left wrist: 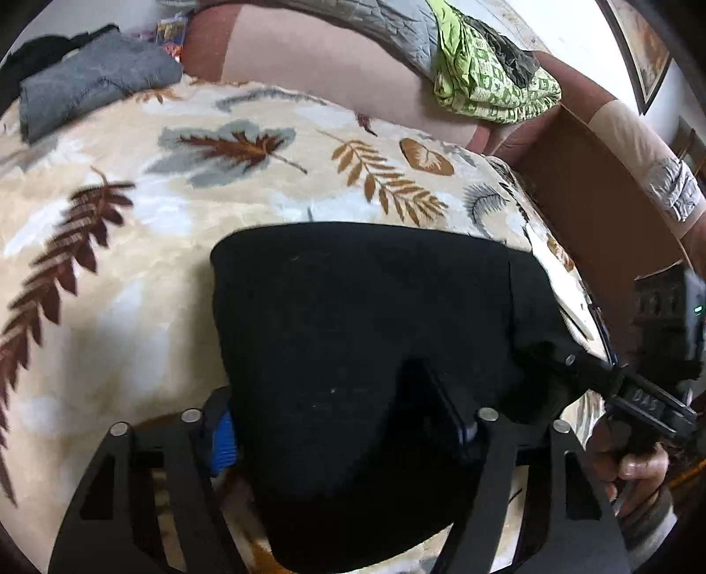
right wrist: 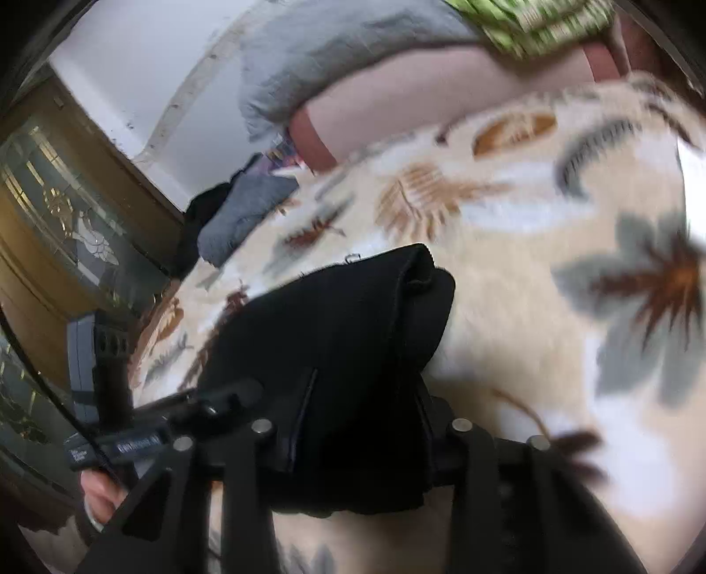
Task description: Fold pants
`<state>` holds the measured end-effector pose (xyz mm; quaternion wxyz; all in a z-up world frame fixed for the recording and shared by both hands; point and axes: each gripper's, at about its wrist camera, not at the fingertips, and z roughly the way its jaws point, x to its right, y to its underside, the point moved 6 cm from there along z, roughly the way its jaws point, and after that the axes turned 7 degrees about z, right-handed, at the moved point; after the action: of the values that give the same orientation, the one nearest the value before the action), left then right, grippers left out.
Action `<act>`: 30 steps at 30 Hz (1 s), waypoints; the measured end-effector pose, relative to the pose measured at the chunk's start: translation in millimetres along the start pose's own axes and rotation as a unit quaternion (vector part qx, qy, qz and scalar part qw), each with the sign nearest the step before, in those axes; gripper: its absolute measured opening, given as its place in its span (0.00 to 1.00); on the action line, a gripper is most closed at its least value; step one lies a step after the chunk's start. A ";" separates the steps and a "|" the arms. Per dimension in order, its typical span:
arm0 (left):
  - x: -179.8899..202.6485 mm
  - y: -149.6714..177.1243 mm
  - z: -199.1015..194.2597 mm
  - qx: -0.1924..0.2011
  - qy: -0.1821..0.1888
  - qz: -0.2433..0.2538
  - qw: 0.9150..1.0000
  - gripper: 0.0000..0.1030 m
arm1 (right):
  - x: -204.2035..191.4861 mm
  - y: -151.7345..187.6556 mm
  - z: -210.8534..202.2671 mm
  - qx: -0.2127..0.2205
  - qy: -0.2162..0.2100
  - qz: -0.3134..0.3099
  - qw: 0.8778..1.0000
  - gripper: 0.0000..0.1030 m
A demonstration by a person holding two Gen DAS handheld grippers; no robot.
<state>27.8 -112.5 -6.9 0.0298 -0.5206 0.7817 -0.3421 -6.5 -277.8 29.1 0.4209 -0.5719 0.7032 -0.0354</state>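
Black pants (left wrist: 362, 335), folded into a thick bundle, hang over a cream bedspread with a leaf print (left wrist: 132, 212). My left gripper (left wrist: 344, 424) has its fingers around the near end of the bundle; a blue pad (left wrist: 223, 441) shows on the left finger, and the fingertips are buried in cloth. The right gripper (left wrist: 573, 366) bites the bundle's right edge in this view. In the right wrist view the pants (right wrist: 335, 335) fill the space between my right gripper's (right wrist: 353, 432) fingers, with the fingertips hidden by fabric. The left gripper (right wrist: 220, 397) shows at left, on the cloth.
A folded grey garment (left wrist: 92, 84) and dark clothes lie at the far left of the bed. A green patterned cloth (left wrist: 490, 75) and a grey quilt (left wrist: 388, 26) rest on the pinkish headboard. A brown bed side (left wrist: 595, 194) runs along the right. A glass-fronted wooden cabinet (right wrist: 57, 229) stands beyond.
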 end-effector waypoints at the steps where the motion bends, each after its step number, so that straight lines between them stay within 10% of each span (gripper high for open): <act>1: -2.5 -4.4 -4.8 0.000 -0.003 -0.001 1.000 0.59 | -5.0 -4.7 0.0 0.002 -0.002 -0.009 1.000 0.37; 12: -99.9 -64.2 -16.8 0.008 -0.117 -0.007 0.993 0.58 | -40.0 -48.2 91.3 -0.004 -0.004 -0.012 1.000 0.44; 16: -127.3 -51.4 -4.6 0.027 -0.133 -0.042 0.990 0.90 | -31.7 -43.1 92.0 -0.002 0.046 -0.032 0.998 0.47; 22: -119.5 -58.8 -6.4 0.031 -0.160 -0.017 0.987 0.90 | -56.3 -54.3 56.4 0.047 0.048 -0.069 0.995 0.47; 30: -114.6 -60.3 -9.3 0.038 -0.182 0.004 0.982 0.90 | -88.3 -24.0 97.5 -0.002 0.066 -0.141 0.988 0.37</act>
<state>124.1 -25.7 -1.2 0.1930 -0.5700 0.7514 -0.2709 73.0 -170.3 27.8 0.3635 -0.6622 0.6421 -0.1307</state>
